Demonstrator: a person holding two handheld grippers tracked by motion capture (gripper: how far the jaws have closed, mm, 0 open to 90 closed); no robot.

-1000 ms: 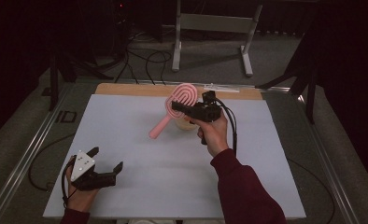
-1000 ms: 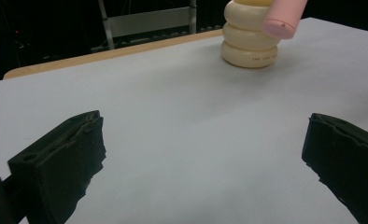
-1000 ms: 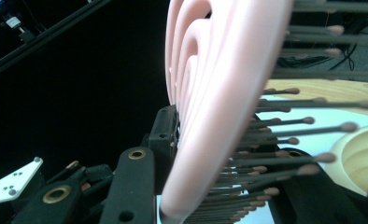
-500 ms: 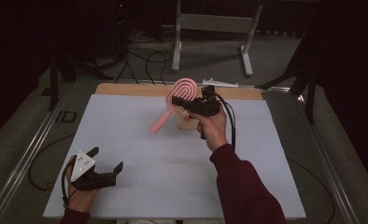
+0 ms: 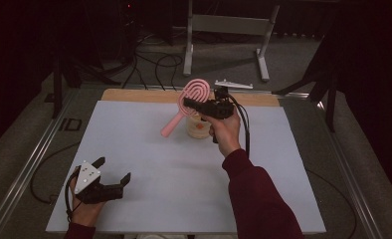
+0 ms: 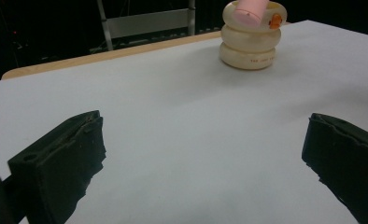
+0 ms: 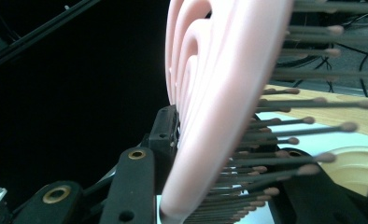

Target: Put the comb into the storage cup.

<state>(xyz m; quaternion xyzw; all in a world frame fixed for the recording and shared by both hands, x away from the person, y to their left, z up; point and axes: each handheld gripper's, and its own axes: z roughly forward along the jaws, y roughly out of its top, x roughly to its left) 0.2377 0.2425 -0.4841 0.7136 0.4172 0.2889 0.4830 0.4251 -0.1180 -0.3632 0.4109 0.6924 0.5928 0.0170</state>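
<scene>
**Pink hairbrush held over a cup at the far edge of the desk**

White sheeting covers the desk [image 5: 149, 164], with a strip of bare wood along its far edge and dark floor, cables and a metal stand beyond. The right hand-held gripper [image 5: 196, 105] is clamped on the head of a pink hairbrush [image 5: 194, 94], its bristles seen close up in the right gripper view. The brush slants, handle down toward the left, above a cream ribbed cup [image 5: 198, 127] that stands near the middle of the far edge. The left hand-held gripper [image 5: 113, 172] rests near the desk's near left corner, jaws spread wide with nothing between them.
</scene>
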